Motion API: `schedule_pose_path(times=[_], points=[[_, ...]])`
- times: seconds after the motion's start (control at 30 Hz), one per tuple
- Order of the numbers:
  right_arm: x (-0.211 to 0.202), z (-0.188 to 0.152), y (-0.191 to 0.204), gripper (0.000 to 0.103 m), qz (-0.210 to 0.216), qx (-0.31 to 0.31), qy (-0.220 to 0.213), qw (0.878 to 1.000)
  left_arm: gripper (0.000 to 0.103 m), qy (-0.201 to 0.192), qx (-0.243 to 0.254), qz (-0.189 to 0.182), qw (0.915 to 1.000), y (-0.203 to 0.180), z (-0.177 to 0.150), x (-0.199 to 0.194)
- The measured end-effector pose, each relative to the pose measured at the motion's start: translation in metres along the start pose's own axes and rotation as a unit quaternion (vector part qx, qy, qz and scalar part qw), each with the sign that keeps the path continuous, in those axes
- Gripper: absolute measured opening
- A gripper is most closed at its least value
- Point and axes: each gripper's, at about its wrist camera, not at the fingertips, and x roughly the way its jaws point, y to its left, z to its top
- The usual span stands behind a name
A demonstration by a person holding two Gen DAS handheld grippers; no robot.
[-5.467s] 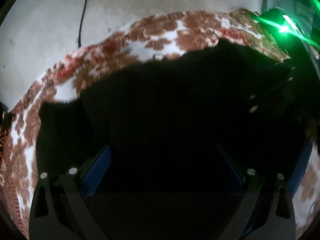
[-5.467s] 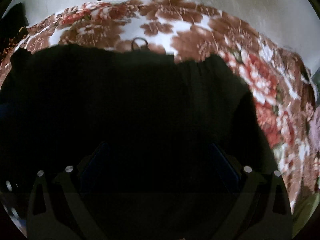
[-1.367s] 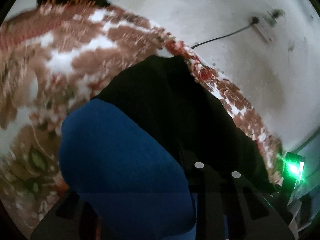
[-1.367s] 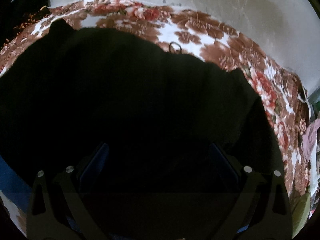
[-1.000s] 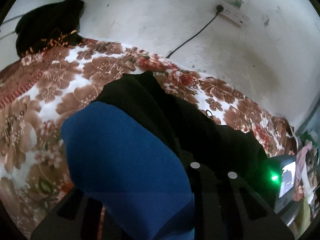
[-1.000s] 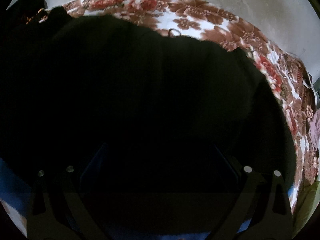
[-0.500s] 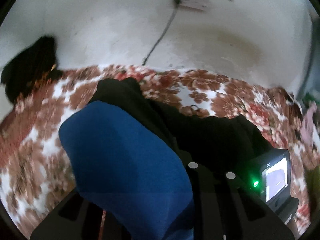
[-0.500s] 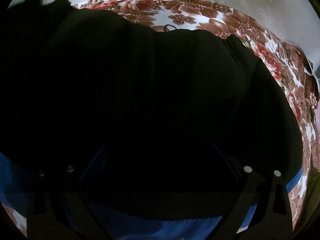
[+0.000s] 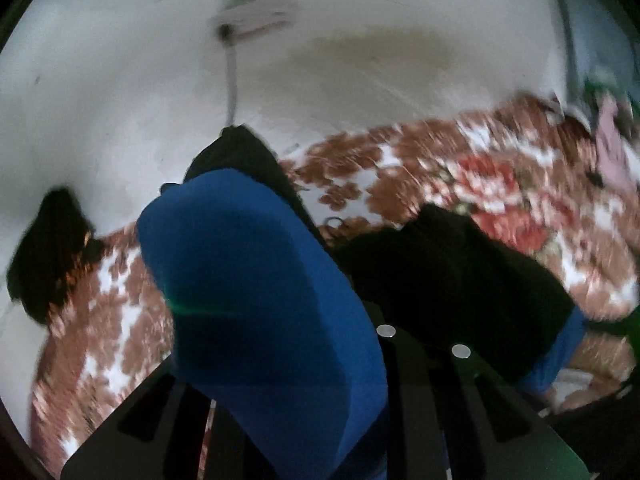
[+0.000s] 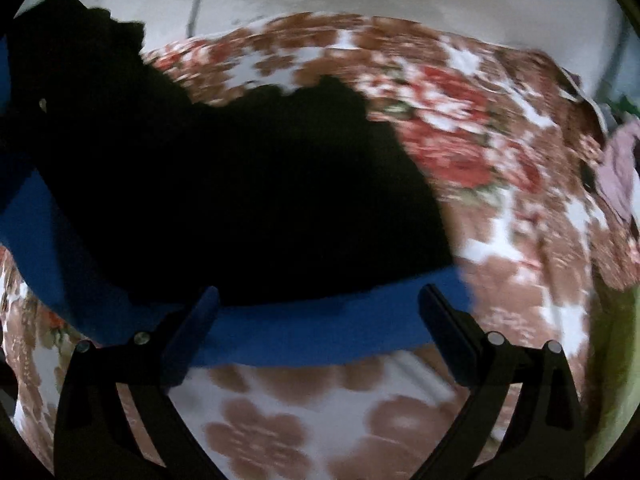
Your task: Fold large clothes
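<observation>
Black garment [image 10: 240,200] with blue hem now hangs lifted off the floral bedsheet [image 10: 500,160], clenched by left gripper [image 9: 384,360]; right gripper [image 10: 320,320] is released, so folding begins.

The garment [image 10: 224,200] is showing as soft matt cloth, black on one face with a bright blue band [image 10: 320,332] along its edge, neither part giving off any shine. In the left wrist view its blue side [image 9: 256,300] is looking smooth and felt-like. The bed cover [image 10: 460,128] is reading as thin printed cloth, matt, with brown and red flowers on white. The right tongs [image 10: 318,334] are appearing as matt black plastic with small shiny metal screw heads. The wall [image 9: 120,60] behind is looking like rough, stained, dull plaster.
</observation>
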Motion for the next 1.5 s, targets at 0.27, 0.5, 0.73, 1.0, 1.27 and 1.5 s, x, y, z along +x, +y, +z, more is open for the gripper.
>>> schedule_pose_path(times=[0.27, 0.5, 0.73, 1.0, 1.27, 1.5], points=[[-0.008, 0.002, -0.094, 0.098, -0.07, 0.038, -0.004, 0.997, 0.015, 0.018, 0.094, -0.01, 0.9954, -0.083, 0.009, 0.017], [-0.019, 0.002, -0.168, 0.098, -0.108, 0.074, -0.01, 0.991, 0.015, 0.029, 0.231, 0.002, 0.9726, -0.165, -0.016, 0.027], [-0.026, 0.017, -0.201, 0.098, -0.114, 0.052, -0.022, 0.992, 0.015, 0.044, 0.374, 0.035, 0.9258, -0.238, -0.062, 0.05], [-0.039, 0.068, -0.165, 0.098, -0.08, -0.009, -0.059, 0.995, 0.025, -0.004, 0.428, 0.129, 0.8947, -0.257, -0.087, 0.047], [-0.049, 0.094, -0.11, 0.098, -0.06, -0.075, -0.068, 0.993, 0.062, -0.024, 0.417, 0.146, 0.8966, -0.26, -0.093, 0.006], [-0.013, 0.135, -0.029, 0.098, -0.028, -0.155, -0.042, 0.987, 0.069, -0.006, 0.394, 0.079, 0.9156, -0.27, -0.109, -0.005]])
